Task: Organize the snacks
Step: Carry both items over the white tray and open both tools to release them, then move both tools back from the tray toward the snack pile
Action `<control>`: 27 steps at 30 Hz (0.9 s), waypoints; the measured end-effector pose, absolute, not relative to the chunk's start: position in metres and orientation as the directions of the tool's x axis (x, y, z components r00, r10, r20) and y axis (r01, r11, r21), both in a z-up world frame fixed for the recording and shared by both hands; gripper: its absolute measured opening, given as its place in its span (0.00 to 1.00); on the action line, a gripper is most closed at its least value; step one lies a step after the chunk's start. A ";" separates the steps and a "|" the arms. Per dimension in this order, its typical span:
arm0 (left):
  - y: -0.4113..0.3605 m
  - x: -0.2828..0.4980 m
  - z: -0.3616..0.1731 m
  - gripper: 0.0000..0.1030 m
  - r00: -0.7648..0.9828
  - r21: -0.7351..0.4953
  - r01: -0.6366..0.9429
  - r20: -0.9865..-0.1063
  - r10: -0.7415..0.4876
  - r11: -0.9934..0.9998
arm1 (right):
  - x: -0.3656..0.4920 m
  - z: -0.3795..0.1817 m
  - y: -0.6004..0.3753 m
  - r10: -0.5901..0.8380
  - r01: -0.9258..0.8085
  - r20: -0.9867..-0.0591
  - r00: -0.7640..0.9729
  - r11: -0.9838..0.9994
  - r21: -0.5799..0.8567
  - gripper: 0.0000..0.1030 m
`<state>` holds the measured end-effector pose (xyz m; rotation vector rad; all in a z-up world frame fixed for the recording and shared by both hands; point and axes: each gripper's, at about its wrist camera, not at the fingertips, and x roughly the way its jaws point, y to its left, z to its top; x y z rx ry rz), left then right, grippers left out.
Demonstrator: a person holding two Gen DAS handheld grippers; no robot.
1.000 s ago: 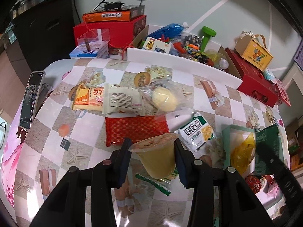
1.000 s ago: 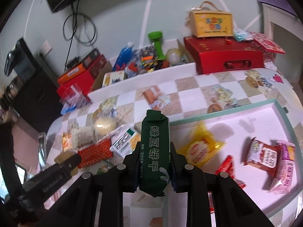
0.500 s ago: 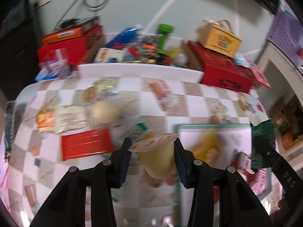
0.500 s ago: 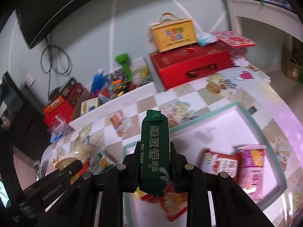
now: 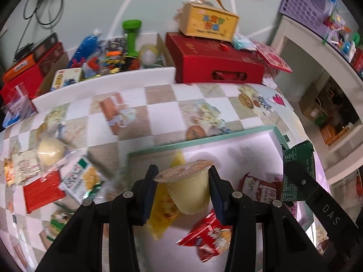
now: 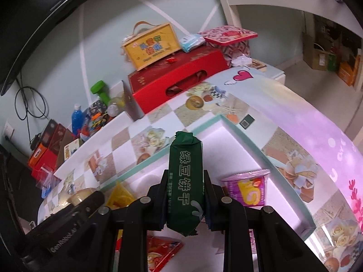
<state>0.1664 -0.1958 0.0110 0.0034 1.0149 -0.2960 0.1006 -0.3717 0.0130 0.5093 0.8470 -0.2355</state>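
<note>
My left gripper (image 5: pixel 182 189) is shut on a yellow pudding cup (image 5: pixel 189 188) and holds it above the white tray with the teal rim (image 5: pixel 204 139). My right gripper (image 6: pixel 185 195) is shut on a dark green biscuit packet (image 6: pixel 185 181), upright over the same tray (image 6: pixel 267 163). In the left wrist view that green packet (image 5: pixel 297 176) shows at the right. In the tray lie a yellow packet (image 5: pixel 163 206), red packets (image 5: pixel 207 238) and a purple cup (image 6: pixel 247 187). Loose snacks remain on the checked tablecloth at the left: a white-green packet (image 5: pixel 78 179), a red packet (image 5: pixel 42 191) and a wrapped bun (image 5: pixel 50 148).
Behind the table stand a red gift box (image 5: pixel 215 66) with a yellow carry box (image 5: pixel 208 20) on it, a green dumbbell (image 5: pixel 131 36), a blue bottle (image 5: pixel 87 45) and more red and orange boxes (image 5: pixel 29 65) at the left. A white shelf (image 5: pixel 317 56) rises at the right.
Both grippers have swung rightwards from the loose snacks to above the tray, each still holding its item. The views have rolled, and the tray fills more of each picture.
</note>
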 end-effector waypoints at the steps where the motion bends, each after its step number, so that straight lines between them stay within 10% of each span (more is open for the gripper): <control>1: -0.200 0.167 0.008 0.44 0.485 -0.137 0.250 -0.839 -0.246 0.959 | 0.100 0.012 -0.373 -0.002 0.398 -0.765 0.644 0.855 0.333 0.26; 16: -0.200 0.164 0.008 0.49 0.477 -0.168 0.241 -0.838 -0.267 0.956 | 0.104 0.005 -0.369 -0.004 0.400 -0.794 0.608 0.865 0.302 0.28; 19: -0.193 0.163 0.010 0.63 0.487 -0.169 0.216 -0.835 -0.257 0.962 | 0.104 0.007 -0.368 -0.022 0.404 -0.794 0.608 0.869 0.285 0.29; 23: -0.178 0.163 0.011 0.66 0.512 -0.168 0.161 -0.829 -0.227 0.973 | 0.105 0.005 -0.369 -0.030 0.420 -0.802 0.596 0.864 0.280 0.62; 27: -0.163 0.164 0.004 0.66 0.508 -0.170 0.116 -0.837 -0.206 0.979 | 0.106 0.007 -0.367 -0.044 0.422 -0.804 0.593 0.867 0.264 0.68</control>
